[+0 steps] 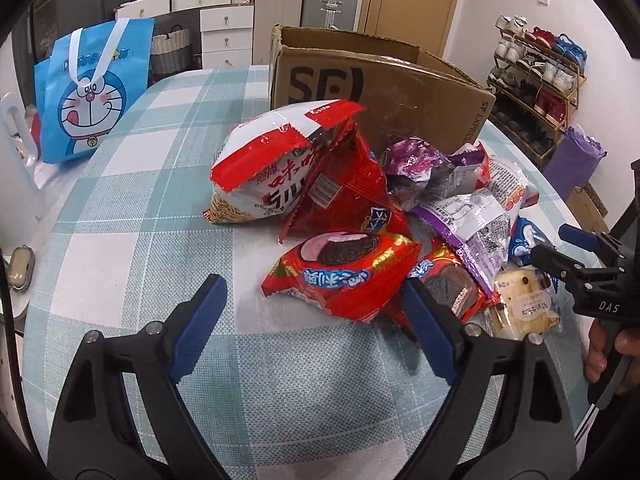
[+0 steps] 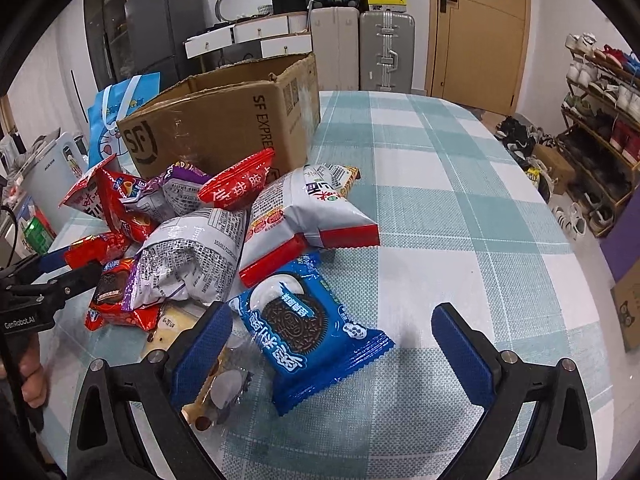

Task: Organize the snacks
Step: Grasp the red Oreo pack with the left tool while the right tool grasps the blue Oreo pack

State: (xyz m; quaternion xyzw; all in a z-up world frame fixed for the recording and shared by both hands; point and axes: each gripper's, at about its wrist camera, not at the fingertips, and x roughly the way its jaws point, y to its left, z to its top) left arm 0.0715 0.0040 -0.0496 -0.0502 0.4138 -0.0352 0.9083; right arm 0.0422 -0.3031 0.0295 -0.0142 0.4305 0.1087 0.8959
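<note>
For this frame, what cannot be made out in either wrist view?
- Inside of the cardboard box: both views, hidden by its own walls.
- Small print on the purple snack packets: both views, too small to read.
- Pale cake packet: right view, mostly covered by other packets and the right claw.
- Blue cartoon bag: right view, mostly behind the box.

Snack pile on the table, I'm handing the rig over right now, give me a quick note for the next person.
Left gripper: open, empty, a red Oreo pack just beyond its fingertips.
Right gripper: open, empty, a blue Oreo pack lying between its fingers, not gripped.
Snack pile: heaped on the checked tablecloth, in front of the cardboard box. A blue cartoon bag stands further off.
Done: nothing sorted that I can see; the box's inside is hidden.
Left: grab the two Oreo packs first, then work through the rest.
</note>
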